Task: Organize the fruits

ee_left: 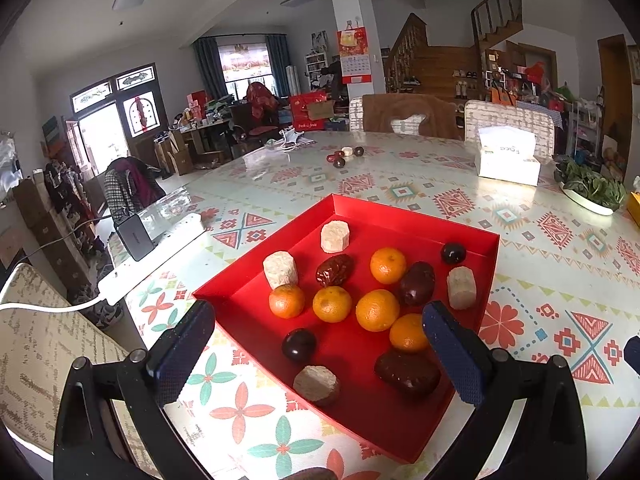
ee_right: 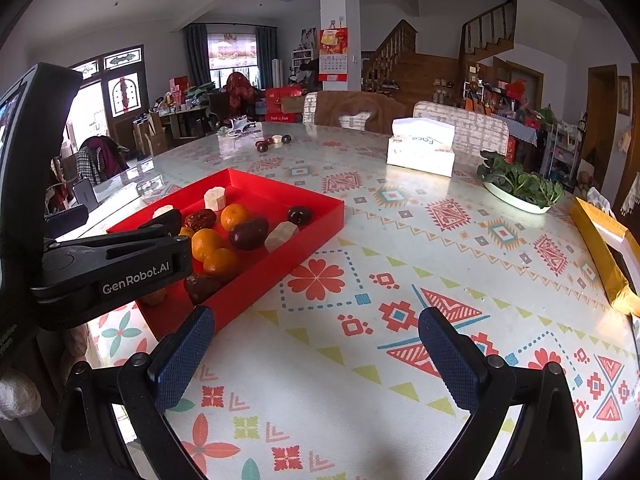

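Observation:
A red tray (ee_left: 404, 216) (ee_right: 320, 216) on the patterned table holds several oranges (ee_left: 377, 310), dark red dates (ee_left: 417, 282), dark plums (ee_left: 299, 345) and pale cut chunks (ee_left: 335, 236). My left gripper (ee_left: 319, 340) hangs open over the tray's near end, nothing between its fingers; an orange (ee_left: 406, 334) and a date (ee_left: 408, 372) lie just inside its right finger. My right gripper (ee_right: 317, 344) is open over bare tablecloth to the right of the tray. The left gripper's black body (ee_right: 108, 264) hides part of the tray in the right wrist view.
A few loose dark fruits and a pale chunk (ee_left: 345, 155) (ee_right: 274, 142) lie at the table's far side. A tissue box (ee_right: 422, 148), a dish of greens (ee_right: 520, 188) and a yellow packet (ee_right: 604, 248) sit to the right. A white power strip (ee_left: 152, 256) lies left; chairs stand behind.

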### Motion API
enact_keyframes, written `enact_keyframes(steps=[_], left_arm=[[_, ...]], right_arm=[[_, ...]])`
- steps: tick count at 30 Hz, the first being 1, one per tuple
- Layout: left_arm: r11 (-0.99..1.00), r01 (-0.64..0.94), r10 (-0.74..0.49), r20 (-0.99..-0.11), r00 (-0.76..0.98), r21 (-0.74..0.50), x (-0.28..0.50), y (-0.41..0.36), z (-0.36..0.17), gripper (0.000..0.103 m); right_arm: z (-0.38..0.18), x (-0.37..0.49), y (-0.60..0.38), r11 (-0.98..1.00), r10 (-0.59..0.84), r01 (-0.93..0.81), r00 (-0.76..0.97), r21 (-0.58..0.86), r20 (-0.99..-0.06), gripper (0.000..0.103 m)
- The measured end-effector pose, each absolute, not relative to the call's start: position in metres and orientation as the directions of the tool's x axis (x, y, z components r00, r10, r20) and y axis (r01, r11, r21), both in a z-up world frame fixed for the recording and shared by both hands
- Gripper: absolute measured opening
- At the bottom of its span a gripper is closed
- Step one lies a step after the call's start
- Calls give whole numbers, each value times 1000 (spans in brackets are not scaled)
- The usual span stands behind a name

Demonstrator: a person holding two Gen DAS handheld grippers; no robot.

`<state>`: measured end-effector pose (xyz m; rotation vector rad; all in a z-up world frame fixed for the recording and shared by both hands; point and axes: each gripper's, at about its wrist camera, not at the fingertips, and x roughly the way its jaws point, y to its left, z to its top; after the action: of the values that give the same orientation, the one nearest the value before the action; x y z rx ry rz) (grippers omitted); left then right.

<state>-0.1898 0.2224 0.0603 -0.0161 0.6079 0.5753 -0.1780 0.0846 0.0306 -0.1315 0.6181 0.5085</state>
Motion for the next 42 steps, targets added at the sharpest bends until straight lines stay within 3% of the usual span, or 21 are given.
enact_keyframes(steps=[11,16,27,42], left_arm=[[851,-507,490,-557,670,138,-189,225,58,103],[846,-518,503,-509,698,126,-192,233,73,103],[887,-456,440,-447,779,78,-186,221,107,103],[875,-474,463,-454,761,98,-189,213,108,103]], right_arm=[[28,-178,92,859,423,-511,679,26,-600,103],[35,-171,112,827,420,-561,657,-34,-626,103],[63,-156,116,844,419,-536,698,-36,-581,103],[67,-160,110,837,432,-546,695,-31,-575,103]])
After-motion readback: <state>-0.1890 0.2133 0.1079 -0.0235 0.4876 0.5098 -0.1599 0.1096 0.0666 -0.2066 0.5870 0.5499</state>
